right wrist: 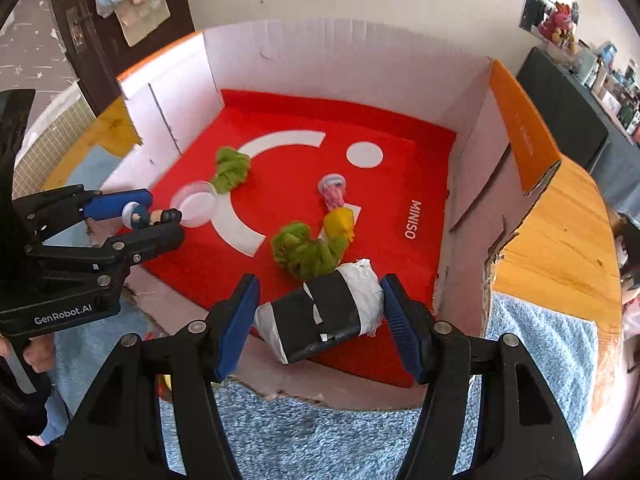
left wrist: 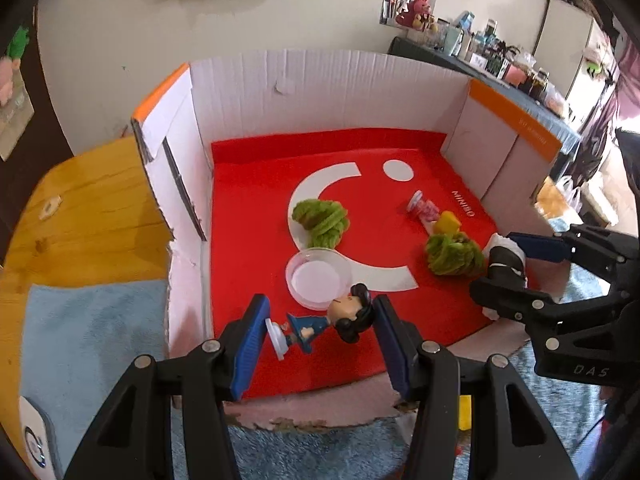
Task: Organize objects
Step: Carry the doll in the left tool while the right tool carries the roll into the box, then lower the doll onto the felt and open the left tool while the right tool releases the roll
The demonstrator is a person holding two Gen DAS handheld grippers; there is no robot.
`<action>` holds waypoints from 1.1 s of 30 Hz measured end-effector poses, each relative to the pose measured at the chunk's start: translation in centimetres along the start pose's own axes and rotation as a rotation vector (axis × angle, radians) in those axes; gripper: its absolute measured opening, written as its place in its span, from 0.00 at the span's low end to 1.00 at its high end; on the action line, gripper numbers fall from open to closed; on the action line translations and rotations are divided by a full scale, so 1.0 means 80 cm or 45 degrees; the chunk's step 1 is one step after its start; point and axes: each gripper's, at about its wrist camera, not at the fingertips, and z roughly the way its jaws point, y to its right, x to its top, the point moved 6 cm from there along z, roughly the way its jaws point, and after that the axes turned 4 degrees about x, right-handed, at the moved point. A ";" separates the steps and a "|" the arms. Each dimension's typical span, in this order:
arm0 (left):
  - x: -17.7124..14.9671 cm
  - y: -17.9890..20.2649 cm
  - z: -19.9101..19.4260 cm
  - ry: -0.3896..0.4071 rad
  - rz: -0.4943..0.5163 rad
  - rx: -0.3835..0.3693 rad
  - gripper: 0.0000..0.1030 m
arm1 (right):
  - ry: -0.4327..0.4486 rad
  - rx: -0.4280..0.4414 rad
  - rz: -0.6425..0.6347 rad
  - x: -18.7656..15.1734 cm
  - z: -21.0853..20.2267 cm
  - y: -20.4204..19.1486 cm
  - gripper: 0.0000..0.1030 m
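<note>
The left hand-held gripper (left wrist: 320,344) has a black plastic frame with two arms that branch like a fork, and each arm ends in a blue ribbed pad (left wrist: 250,346). Round silver screws (left wrist: 211,346) sit at the joints of the arms. In the right wrist view its black body carries the white marking "GenRobot.AI" (right wrist: 63,314). The right hand-held gripper (right wrist: 320,324) is built the same way: black linkage arms, silver screws (right wrist: 443,327) and blue ribbed pads (right wrist: 236,326). In the left wrist view its housing shows the pale letters "DAS" (left wrist: 591,371). A person's hand (right wrist: 34,354) shows under the left body.
</note>
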 end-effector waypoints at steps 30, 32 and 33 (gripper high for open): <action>0.024 0.006 0.040 -0.005 0.053 0.075 0.54 | 0.013 -0.027 0.012 0.020 0.031 0.005 0.59; 0.024 0.006 0.041 -0.003 0.056 0.076 0.54 | 0.010 -0.028 0.010 0.020 0.032 0.005 0.59; 0.024 0.007 0.041 -0.002 0.058 0.078 0.54 | 0.009 -0.028 0.010 0.020 0.032 0.006 0.59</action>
